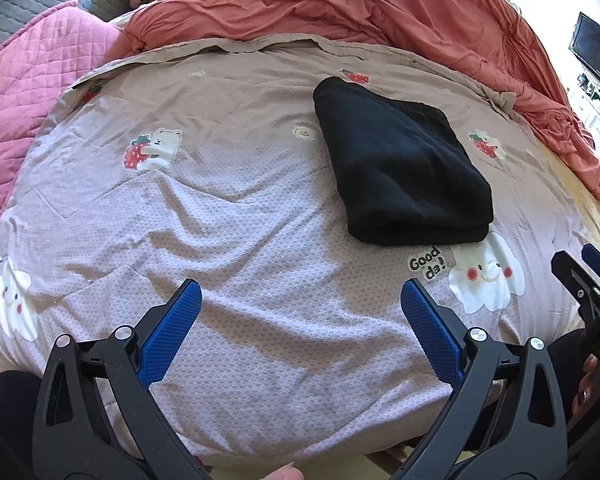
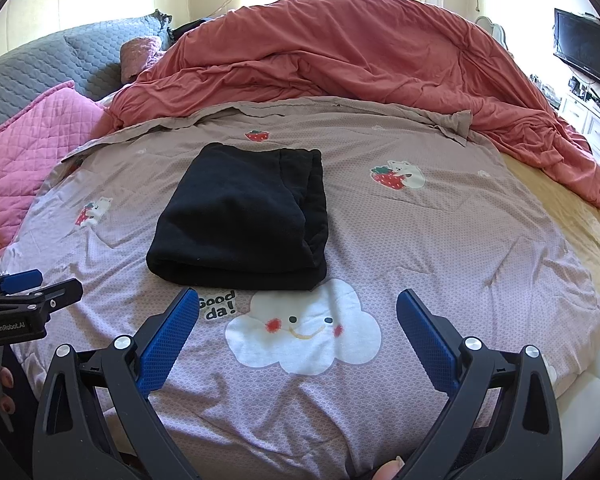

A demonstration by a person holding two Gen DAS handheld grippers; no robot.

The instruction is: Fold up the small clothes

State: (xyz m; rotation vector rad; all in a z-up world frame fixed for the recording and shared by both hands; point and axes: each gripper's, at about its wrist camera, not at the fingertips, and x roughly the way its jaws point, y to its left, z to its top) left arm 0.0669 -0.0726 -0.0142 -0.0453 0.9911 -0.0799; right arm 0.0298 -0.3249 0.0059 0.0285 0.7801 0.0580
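Observation:
A black garment (image 1: pixel 400 164) (image 2: pixel 244 220) lies folded into a thick rectangle on the mauve printed bedsheet (image 1: pixel 220 208) (image 2: pixel 440 240). My left gripper (image 1: pixel 302 300) is open above the near part of the sheet, to the left of and nearer than the garment, holding nothing. My right gripper (image 2: pixel 298 308) is open too, hovering just short of the garment's near folded edge, over a white cloud print (image 2: pixel 304 328). Each gripper shows at the edge of the other's view: the right gripper (image 1: pixel 584 276) and the left gripper (image 2: pixel 24 284).
A bunched red duvet (image 2: pixel 360 52) fills the far side of the bed. A pink quilted pillow (image 2: pixel 28 152) and a grey quilted pillow (image 2: pixel 60 64) lie at the left. A dark TV screen (image 2: pixel 584 48) and white drawers (image 2: pixel 592 128) stand at the right.

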